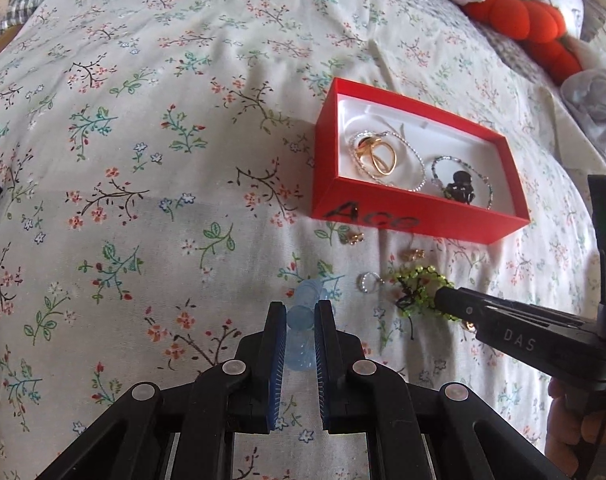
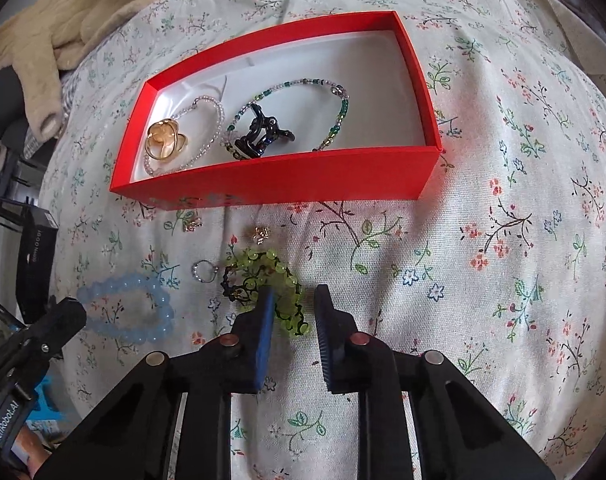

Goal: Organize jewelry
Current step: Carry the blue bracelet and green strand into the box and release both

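Left wrist view: the left tool (image 1: pixel 299 312) pinches a translucent pale-blue bead bracelet (image 1: pixel 303 300) below the red cardboard box (image 1: pixel 419 216). Right wrist view: the right tool (image 2: pixel 293 300) straddles one glassy green bead bracelet (image 2: pixel 263 276) below that box, pads apparently touching it; two small gold earrings (image 2: pixel 261 233) and one silver ring (image 2: pixel 203 271) lie beside it on the floral bed (image 2: pixel 503 240).

Ahead of the right gripper (image 2: pixel 293 306) the green bead bracelet (image 2: pixel 263 280) fills the gap between the jaws and spreads beyond their tips. Past it, the near wall of the red box (image 2: pixel 279 184) crosses the way. Two small gold earrings (image 2: pixel 261 233) lie between bracelet and box, and a silver ring (image 2: pixel 203 270) just left of the bracelet. Right of the jaws the floral bedspread (image 2: pixel 503 260) lies bare and wide. To the left, the blue bead bracelet (image 2: pixel 127 308) and the left gripper (image 1: pixel 299 312) holding it close off that side.
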{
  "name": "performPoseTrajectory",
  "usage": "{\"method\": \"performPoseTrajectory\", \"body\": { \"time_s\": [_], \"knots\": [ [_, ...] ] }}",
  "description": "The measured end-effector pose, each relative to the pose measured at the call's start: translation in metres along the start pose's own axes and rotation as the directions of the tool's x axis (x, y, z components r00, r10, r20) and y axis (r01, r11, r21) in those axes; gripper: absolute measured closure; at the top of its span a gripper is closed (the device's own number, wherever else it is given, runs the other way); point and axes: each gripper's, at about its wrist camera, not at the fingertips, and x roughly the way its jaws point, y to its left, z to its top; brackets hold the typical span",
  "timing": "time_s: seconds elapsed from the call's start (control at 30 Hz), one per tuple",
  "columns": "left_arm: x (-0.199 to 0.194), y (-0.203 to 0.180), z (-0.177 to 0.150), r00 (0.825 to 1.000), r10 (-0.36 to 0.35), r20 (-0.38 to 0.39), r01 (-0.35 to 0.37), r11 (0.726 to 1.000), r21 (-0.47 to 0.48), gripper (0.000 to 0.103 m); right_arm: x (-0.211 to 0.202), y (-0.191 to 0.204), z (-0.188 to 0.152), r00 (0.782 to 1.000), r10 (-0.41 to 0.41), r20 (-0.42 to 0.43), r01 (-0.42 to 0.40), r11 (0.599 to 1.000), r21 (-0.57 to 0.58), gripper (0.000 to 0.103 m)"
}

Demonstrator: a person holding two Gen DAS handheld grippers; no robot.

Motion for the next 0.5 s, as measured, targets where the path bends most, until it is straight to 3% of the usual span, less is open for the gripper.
{"method": "performPoseTrajectory", "body": {
  "time_s": [0.1,0.5],
  "knots": [
    [0.000,0.001,0.000,1.000,0.001,0.000,-0.001,1.000,-0.003,0.094,0.001,0.003,0.000,1.000,-0.025,0.012,0.025,0.999,-0.020,0.094],
    [0.000,-0.004,0.001,1.000,0.004,0.009,-0.004,1.000,-0.004,0.094,-0.023,0.004,-0.006,0.998,0.006,0.069,-0.002,0.999,-0.048,0.097]
  ]
}}
